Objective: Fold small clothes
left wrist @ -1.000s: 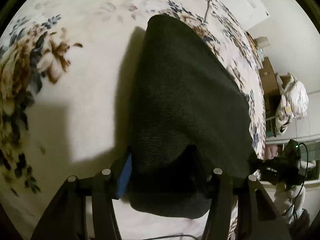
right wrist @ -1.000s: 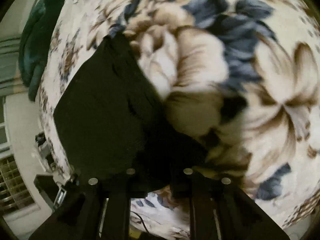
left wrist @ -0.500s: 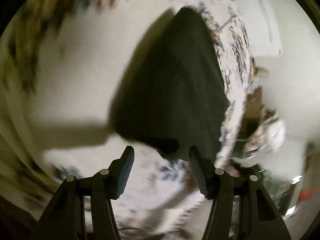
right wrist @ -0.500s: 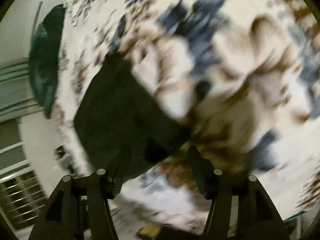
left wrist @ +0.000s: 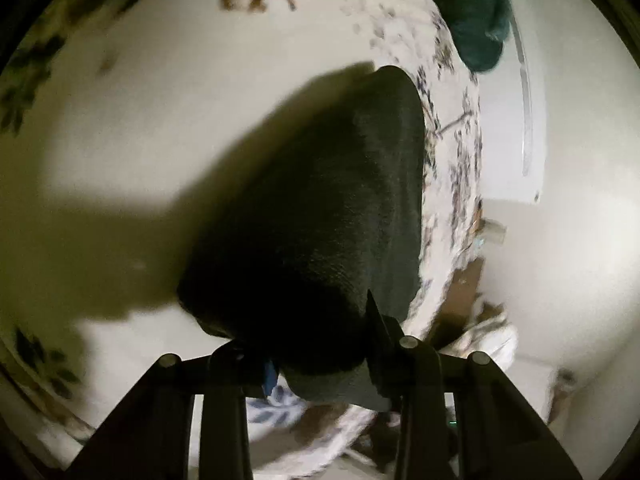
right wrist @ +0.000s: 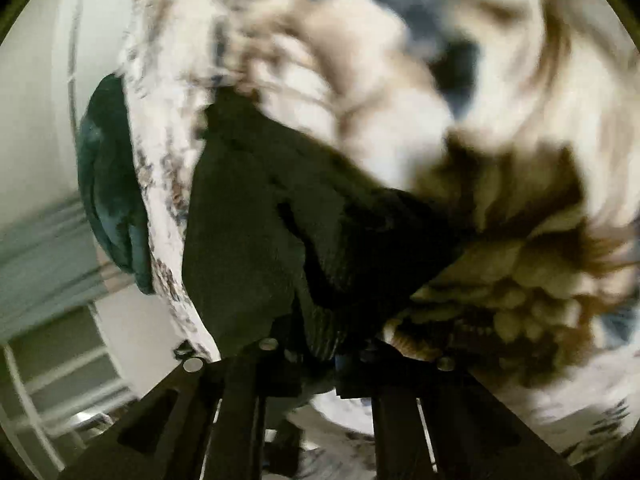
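- Left wrist: left gripper (left wrist: 320,356) has its fingers clamped on the near edge of the dark garment (left wrist: 320,216); cloth bunches between them at 6 o'clock.
- Garment runs from 6 o'clock up toward 12–1 o'clock, lying on the floral bedspread (left wrist: 160,100), with a hard shadow at 9 o'clock.
- Teal fabric (left wrist: 476,12) sits at 1 o'clock, at the bed edge.
- Right wrist: right gripper (right wrist: 320,354) is pinched tight on the garment's (right wrist: 248,220) ribbed hem at 6 o'clock.
- Garment spreads toward 10–11 o'clock; bedspread (right wrist: 400,80) fills 12 to 4 o'clock, blurred.
- Teal fabric (right wrist: 108,184) at 9 o'clock, well apart from the garment.
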`<state>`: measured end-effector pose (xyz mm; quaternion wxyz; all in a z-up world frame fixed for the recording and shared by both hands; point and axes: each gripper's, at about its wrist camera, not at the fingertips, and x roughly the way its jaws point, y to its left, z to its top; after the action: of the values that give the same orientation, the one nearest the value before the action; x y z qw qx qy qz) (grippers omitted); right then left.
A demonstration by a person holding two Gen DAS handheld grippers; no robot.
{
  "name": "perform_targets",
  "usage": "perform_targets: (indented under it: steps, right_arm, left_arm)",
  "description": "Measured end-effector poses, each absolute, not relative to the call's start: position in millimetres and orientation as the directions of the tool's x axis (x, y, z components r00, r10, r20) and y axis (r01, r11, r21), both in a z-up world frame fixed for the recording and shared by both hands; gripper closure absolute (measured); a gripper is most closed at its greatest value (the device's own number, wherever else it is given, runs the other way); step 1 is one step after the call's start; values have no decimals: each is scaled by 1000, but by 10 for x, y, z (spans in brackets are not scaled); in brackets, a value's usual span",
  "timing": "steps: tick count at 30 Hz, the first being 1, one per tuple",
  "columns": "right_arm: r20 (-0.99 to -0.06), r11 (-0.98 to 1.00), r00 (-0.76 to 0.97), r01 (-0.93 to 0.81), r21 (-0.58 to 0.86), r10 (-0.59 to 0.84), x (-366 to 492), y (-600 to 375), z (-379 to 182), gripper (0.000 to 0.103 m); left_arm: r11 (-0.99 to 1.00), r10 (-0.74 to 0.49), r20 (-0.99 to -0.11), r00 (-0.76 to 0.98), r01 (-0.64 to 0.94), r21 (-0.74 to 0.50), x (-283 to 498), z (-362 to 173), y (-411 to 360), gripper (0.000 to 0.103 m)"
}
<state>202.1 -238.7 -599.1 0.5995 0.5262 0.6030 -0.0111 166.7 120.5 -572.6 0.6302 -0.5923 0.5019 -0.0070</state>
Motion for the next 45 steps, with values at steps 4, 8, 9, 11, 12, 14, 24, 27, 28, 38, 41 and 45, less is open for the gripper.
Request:
perform_targets:
  steps: [4, 8, 9, 11, 12, 14, 24, 27, 28, 38, 41, 45]
  right_arm:
    - [-808, 548, 207, 641, 538, 551, 2015, -2472, -6043, 95]
    - [-799, 594, 94, 619, 514, 594, 2102, -2507, -6242, 79]
    - [-797, 613, 70, 600, 515, 600, 2122, -2518, -6193, 75]
    - [-820, 667, 50, 554, 498, 570, 2153, -2577, -6033, 44]
    - [-846, 708, 50, 523, 475, 530, 2191, -2631, -5913, 38]
    - [-871, 759, 64, 462, 459, 487, 2274, -2701, -5737, 37]
    - [-865, 832, 137, 234, 502, 483, 3660, -2431, -5633, 37]
    - [-884, 863, 92, 196, 467, 457, 3994, -2168, -5793, 37]
    - [-900, 879, 78, 195, 435, 428, 4078, -2105, -5869, 46]
    - [-952, 913, 167, 279, 296, 257, 4161, -2307, -5645, 100]
    - [-956, 922, 70, 254, 293, 285, 4258, -2253, -5864, 99]
    - [-912, 885, 45, 229, 406, 407, 4194, -2453, -5775, 54]
  left_arm:
    - [296, -664, -599, 448, -577, -761, 1617, -5960, 1185, 65]
    - [415, -685, -635, 357, -526, -743, 1579, -5687, 1240, 56]
    - [451, -680, -653, 333, -512, -731, 1561, -5590, 1287, 53]
    - [529, -652, -695, 305, -473, -704, 1557, -5431, 1371, 45]
    - [582, -625, -723, 296, -441, -684, 1581, -5361, 1405, 42]
    - [675, -560, -771, 303, -374, -636, 1681, -5261, 1463, 41]
    - [814, -408, -828, 385, -257, -520, 2502, -5311, 1563, 41]
    - [835, -394, -836, 381, -231, -499, 2668, -5305, 1484, 41]
    - [840, -393, -837, 380, -222, -495, 2719, -5303, 1469, 41]
    - [864, -386, -856, 345, -191, -467, 2851, -5343, 1383, 41]
    - [856, -395, -859, 324, -208, -473, 2812, -5396, 1414, 41]
    - [834, -443, -840, 315, -198, -514, 2716, -5441, 1488, 41]
